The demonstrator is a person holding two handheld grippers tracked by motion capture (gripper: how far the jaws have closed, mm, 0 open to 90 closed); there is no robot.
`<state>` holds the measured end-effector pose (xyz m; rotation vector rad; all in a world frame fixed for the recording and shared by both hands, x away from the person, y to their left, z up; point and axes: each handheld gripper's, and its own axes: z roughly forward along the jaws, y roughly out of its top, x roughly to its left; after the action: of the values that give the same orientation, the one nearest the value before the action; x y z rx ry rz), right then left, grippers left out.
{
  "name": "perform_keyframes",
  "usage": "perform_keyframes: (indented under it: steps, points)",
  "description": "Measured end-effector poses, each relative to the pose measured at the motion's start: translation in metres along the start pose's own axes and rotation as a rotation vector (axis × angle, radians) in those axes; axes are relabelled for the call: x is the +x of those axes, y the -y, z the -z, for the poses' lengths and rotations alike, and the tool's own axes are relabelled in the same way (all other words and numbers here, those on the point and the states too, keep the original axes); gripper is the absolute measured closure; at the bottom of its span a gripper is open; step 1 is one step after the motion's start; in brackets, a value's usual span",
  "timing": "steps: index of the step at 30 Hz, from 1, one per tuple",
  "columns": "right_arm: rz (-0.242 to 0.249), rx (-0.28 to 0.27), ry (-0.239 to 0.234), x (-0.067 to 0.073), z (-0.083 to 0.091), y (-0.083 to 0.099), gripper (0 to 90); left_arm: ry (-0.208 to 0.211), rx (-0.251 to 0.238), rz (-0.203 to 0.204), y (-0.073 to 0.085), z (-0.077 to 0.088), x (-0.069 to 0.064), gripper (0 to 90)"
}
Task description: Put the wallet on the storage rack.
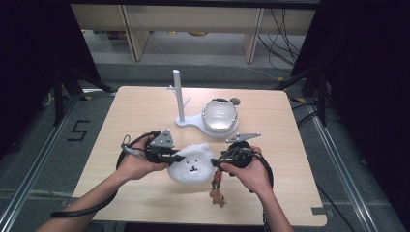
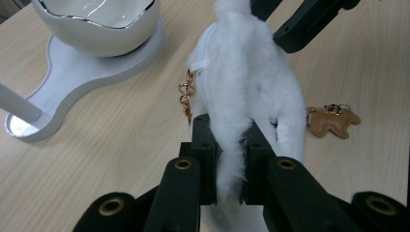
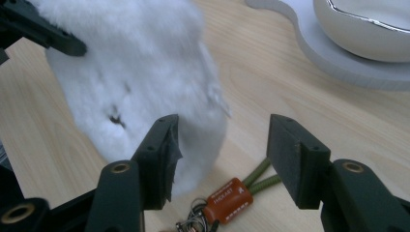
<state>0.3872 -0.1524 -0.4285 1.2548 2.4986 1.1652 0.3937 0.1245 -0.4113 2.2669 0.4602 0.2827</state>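
A white furry pouch with a small animal face point(image 1: 192, 164) point(image 2: 251, 72) point(image 3: 130, 67) hangs between my two hands at the front of the wooden table point(image 1: 145, 111). My left gripper point(image 1: 173, 155) point(image 2: 231, 164) is shut on the pouch's left edge, fur pinched between its pads. My right gripper point(image 1: 220, 163) point(image 3: 221, 157) stands open at the pouch's right side, its pads clear of the fur. Below it lie an orange tag with a green cord point(image 3: 231, 195) point(image 1: 217, 180) and a tan bear charm point(image 1: 217, 197) point(image 2: 333, 121). A gold clasp point(image 2: 185, 96) dangles from the pouch's zipper.
A white stand point(image 1: 188, 121) point(image 2: 63, 87) with an upright post point(image 1: 178, 94) and side pegs sits at mid-table, carrying a white bowl point(image 1: 220, 115) point(image 2: 96, 21) point(image 3: 367, 29). Wooden furniture legs and cables lie beyond the table's far edge.
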Motion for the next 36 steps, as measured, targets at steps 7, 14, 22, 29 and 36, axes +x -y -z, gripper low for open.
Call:
perform_keyframes:
  steps: [7, 14, 22, 29, 36]
  points:
    - [0.033, -0.012, -0.022, 0.003, -0.005, -0.004, 45.6, 0.007, -0.006, -0.027, -0.006, -0.001, -0.005, 79.6]
    - [0.062, -0.016, -0.036, 0.004, -0.008, -0.007, 51.4, 0.003, -0.032, -0.020, -0.008, -0.001, -0.009, 79.6]
    - [0.075, -0.012, -0.049, 0.007, -0.006, -0.008, 66.9, -0.001, -0.037, -0.019, -0.008, 0.000, -0.008, 79.5]
    - [0.090, -0.031, -0.005, 0.010, 0.000, -0.008, 74.9, 0.003, -0.060, -0.007, -0.009, 0.000, -0.006, 78.3]
    - [0.113, -0.097, -0.002, 0.011, 0.004, -0.008, 75.7, -0.024, -0.121, 0.017, -0.007, 0.003, -0.002, 66.0]
